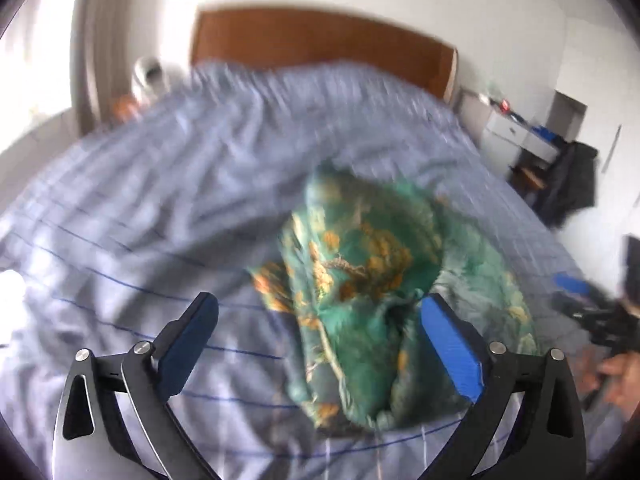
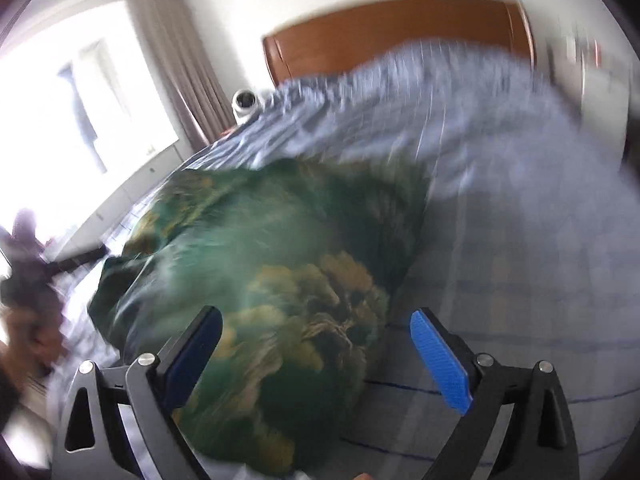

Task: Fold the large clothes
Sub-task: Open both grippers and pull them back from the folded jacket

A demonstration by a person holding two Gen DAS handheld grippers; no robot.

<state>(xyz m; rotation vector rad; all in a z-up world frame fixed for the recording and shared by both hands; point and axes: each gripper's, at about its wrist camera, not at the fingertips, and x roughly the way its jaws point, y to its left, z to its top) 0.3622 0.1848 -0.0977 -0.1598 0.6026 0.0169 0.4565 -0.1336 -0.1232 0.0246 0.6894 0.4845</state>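
The bed [image 1: 132,184] filled both views, covered with a pale blue-grey sheet crossed by thin dark blue lines and rumpled into ridges toward the wooden headboard [image 1: 320,44]; the wall behind the headboard was white; a curtain [image 2: 180,68] hung beside a bright window [image 2: 80,92] left of the headboard, and a small white round device [image 2: 245,105] sat near the headboard's left corner; right of the headboard stood a white cabinet [image 1: 516,136] with small items on top too blurred to name, and a dark garment [image 1: 572,184] hung past it.

The green garment [image 1: 360,288], printed with orange and yellow flowers, lay bunched in a heap on the sheet, well short of the headboard; in the left wrist view its long axis ran roughly from the near edge of the bed toward the headboard, leaning right; motion blur hid any collar or hem, so I could not tell which end was which.

The left hand-held gripper [image 1: 320,344] hovered above the heap's near end with its jaws spread wide, released, nothing pinched; the right hand-held gripper [image 2: 316,356] was likewise spread and released over the heap's right side [image 2: 280,280], one finger over cloth and the other over bare sheet.
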